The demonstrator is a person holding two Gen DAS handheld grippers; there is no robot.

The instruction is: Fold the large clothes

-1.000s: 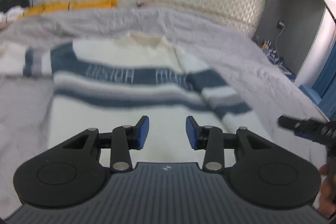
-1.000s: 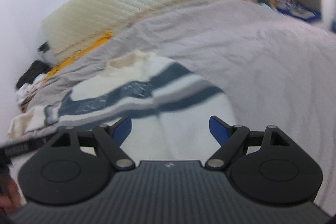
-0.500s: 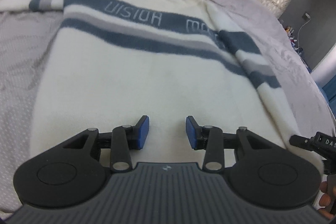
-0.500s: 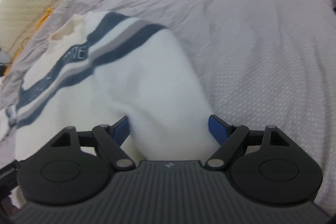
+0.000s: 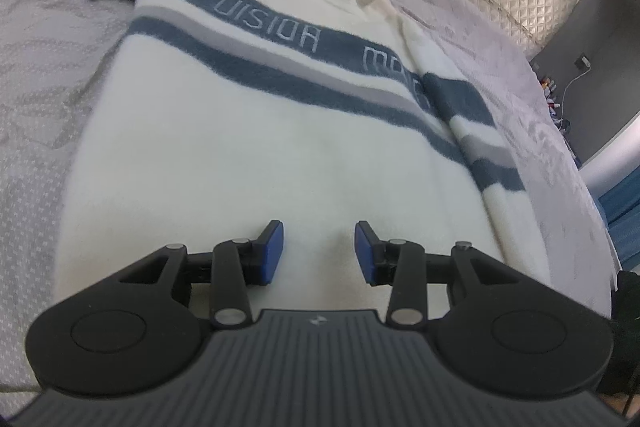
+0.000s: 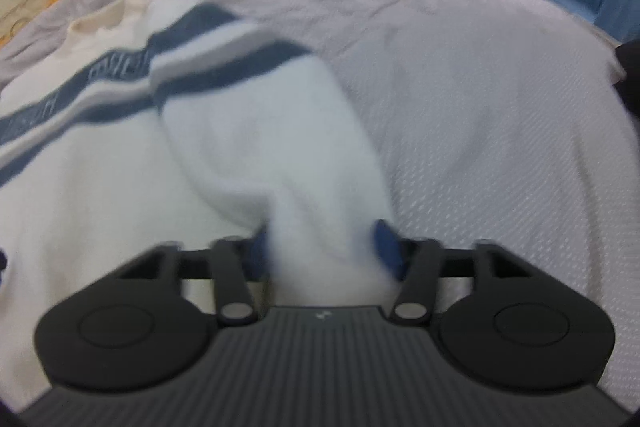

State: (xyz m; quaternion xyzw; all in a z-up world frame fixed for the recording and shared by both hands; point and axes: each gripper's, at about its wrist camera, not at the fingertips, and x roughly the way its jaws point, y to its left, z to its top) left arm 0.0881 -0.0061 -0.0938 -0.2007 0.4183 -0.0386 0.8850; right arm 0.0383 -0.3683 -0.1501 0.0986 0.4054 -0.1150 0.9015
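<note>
Your sweater [image 5: 280, 131] lies flat on the bed [image 5: 40, 75], collar pointing away from you, long axis running front to back; your left gripper [image 5: 319, 247] hovers open over its hem, while your right gripper [image 6: 326, 247], wider before, has now closed on the right sleeve [image 6: 280, 155].

Cream blue-striped sweater [image 5: 280, 147] lies flat on bed.
</note>
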